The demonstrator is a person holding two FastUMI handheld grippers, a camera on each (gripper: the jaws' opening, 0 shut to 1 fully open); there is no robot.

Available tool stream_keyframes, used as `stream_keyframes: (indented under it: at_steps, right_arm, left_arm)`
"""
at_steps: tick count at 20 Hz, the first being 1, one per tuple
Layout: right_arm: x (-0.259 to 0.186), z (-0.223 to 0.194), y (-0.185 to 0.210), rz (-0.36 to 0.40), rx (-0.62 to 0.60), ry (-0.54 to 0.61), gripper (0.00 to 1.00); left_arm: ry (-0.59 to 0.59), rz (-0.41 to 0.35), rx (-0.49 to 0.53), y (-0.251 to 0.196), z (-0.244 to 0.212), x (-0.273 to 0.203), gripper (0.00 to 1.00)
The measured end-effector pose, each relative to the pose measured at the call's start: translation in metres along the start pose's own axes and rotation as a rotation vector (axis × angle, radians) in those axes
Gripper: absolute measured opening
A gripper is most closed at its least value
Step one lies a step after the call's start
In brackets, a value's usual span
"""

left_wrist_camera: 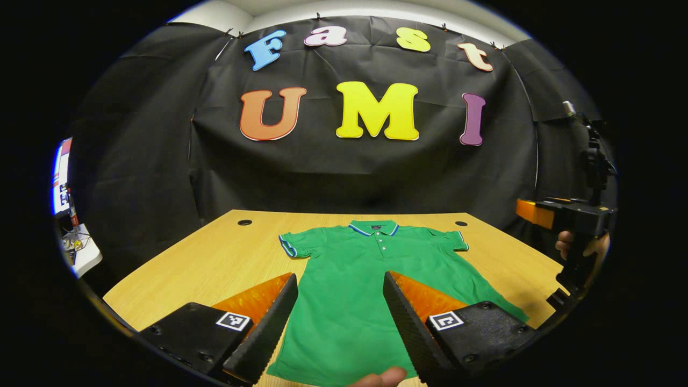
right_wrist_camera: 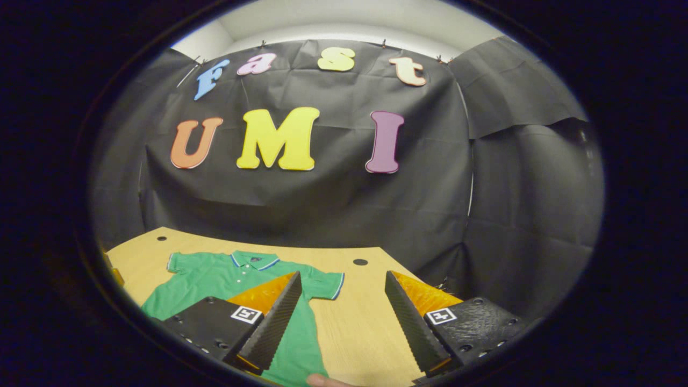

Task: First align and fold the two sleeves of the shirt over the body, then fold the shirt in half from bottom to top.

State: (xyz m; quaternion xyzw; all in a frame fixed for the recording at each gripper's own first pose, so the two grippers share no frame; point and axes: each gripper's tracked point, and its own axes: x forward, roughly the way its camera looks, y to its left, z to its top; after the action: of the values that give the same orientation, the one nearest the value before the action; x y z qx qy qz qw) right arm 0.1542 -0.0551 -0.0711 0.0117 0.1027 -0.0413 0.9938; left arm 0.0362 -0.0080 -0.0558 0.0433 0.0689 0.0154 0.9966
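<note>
Both sleeves of the green polo shirt [left_wrist_camera: 371, 269] lay flat on the desk [left_wrist_camera: 215, 258] ahead of the left gripper [left_wrist_camera: 339, 317] and right gripper [right_wrist_camera: 339, 317], fingers apart; each should pinch its sleeve hem squarely.

A light wooden table [left_wrist_camera: 215, 258] stands before the black cloth wall [left_wrist_camera: 349, 172], with round dark holes [left_wrist_camera: 244, 222] near its far corners. White clutter with cables [left_wrist_camera: 78, 247] sits off its left edge.
</note>
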Motion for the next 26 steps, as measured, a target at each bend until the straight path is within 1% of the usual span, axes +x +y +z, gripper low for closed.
stream_keyframes:
  at_steps: [3, 4, 5, 6, 8, 9, 11, 12, 13, 15, 16, 18, 20, 21, 22, 23, 24, 25, 26]
  right_arm:
    - [0.063, -0.007, 0.016, 0.031, -0.014, 0.060, 0.95]
    - [0.085, -0.007, 0.025, 0.065, -0.008, 0.059, 0.95]
    - [0.110, -0.009, 0.031, 0.078, -0.007, 0.076, 0.96]
    - [0.135, -0.016, 0.030, 0.075, -0.015, 0.105, 0.96]
    - [0.175, -0.034, 0.034, 0.086, 0.017, 0.195, 0.95]
    - [0.191, -0.046, 0.034, 0.084, 0.040, 0.258, 0.95]
    - [0.221, -0.072, 0.022, 0.047, 0.068, 0.352, 0.96]
    - [0.232, -0.086, 0.016, 0.024, 0.077, 0.399, 0.95]
    - [0.239, -0.099, 0.013, 0.022, 0.082, 0.449, 0.95]
    - [0.254, -0.117, 0.006, 0.006, 0.088, 0.490, 0.94]
    - [0.260, -0.122, 0.003, 0.005, 0.090, 0.501, 0.95]
    - [0.266, -0.131, 0.001, 0.014, 0.071, 0.517, 0.94]
    - [0.268, -0.137, 0.007, 0.049, 0.074, 0.531, 0.93]
    - [0.266, -0.139, 0.012, 0.067, 0.100, 0.546, 0.92]
    - [0.266, -0.145, 0.012, 0.068, 0.113, 0.558, 0.89]
    - [0.271, -0.145, 0.008, 0.055, 0.103, 0.540, 0.77]
    - [0.272, -0.146, 0.009, 0.058, 0.109, 0.540, 0.73]
    - [0.272, -0.145, 0.008, 0.058, 0.124, 0.532, 0.63]
    - [0.274, -0.147, 0.006, 0.051, 0.151, 0.536, 0.60]
  left_arm:
    - [-0.025, 0.002, 0.017, 0.001, 0.006, -0.003, 1.00]
    - [-0.034, 0.004, 0.023, 0.001, 0.008, -0.004, 1.00]
    - [-0.040, 0.005, 0.026, 0.003, 0.009, -0.004, 1.00]
    - [-0.042, 0.007, 0.026, 0.003, 0.009, -0.004, 1.00]
    - [-0.039, 0.018, 0.016, 0.009, 0.008, -0.002, 1.00]
    - [-0.036, 0.022, 0.014, 0.012, 0.007, 0.001, 1.00]
    - [-0.021, 0.035, 0.021, 0.015, 0.002, 0.005, 1.00]
    - [-0.020, 0.050, 0.039, 0.019, 0.000, 0.008, 1.00]
    - [-0.022, 0.074, 0.062, 0.025, 0.000, 0.010, 1.00]
    - [-0.018, 0.103, 0.080, 0.034, -0.003, 0.015, 1.00]
    - [-0.005, 0.099, 0.069, 0.033, -0.008, 0.019, 1.00]
    - [0.032, 0.081, 0.040, 0.029, -0.020, 0.026, 1.00]
    - [0.070, 0.100, 0.046, 0.033, -0.032, 0.030, 1.00]
    - [0.074, 0.115, 0.072, 0.035, -0.034, 0.030, 1.00]
    - [0.062, 0.123, 0.096, 0.035, -0.031, 0.031, 1.00]
    - [0.057, 0.127, 0.107, 0.035, -0.029, 0.032, 1.00]
    - [0.065, 0.124, 0.103, 0.034, -0.034, 0.034, 1.00]
    - [0.075, 0.117, 0.091, 0.032, -0.038, 0.036, 1.00]
    - [0.088, 0.112, 0.077, 0.031, -0.042, 0.038, 1.00]
